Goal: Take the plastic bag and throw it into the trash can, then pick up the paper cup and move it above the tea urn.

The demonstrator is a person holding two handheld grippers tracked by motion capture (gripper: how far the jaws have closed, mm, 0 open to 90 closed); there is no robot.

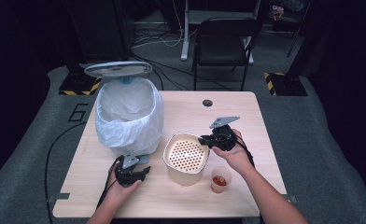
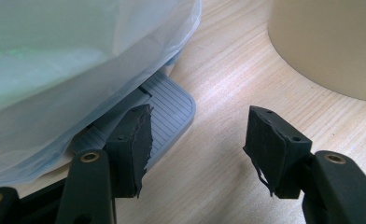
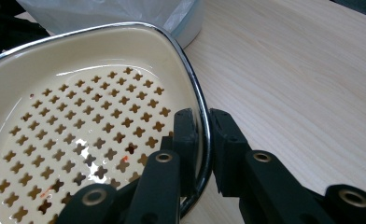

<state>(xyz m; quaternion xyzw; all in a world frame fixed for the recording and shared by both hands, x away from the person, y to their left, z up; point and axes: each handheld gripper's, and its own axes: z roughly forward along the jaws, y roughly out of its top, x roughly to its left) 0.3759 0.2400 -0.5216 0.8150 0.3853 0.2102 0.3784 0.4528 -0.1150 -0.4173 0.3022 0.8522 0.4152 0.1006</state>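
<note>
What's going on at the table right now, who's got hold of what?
A person works with a gripper in each hand. The right gripper is clamped on the chrome rim of the cream strainer container, one jaw inside and one outside. The left gripper sits by the foot pedal of the bag-lined trash bin, whose lid is up; nothing lies between its jaws. A small plastic cup with reddish liquid stands on the wooden table, just right of the strainer.

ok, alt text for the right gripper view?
The right gripper clamps its black jaws on the chrome-edged rim of a cream strainer container with a wet cross-perforated insert, on a light wooden table. A bag-lined bin stands behind.
</note>
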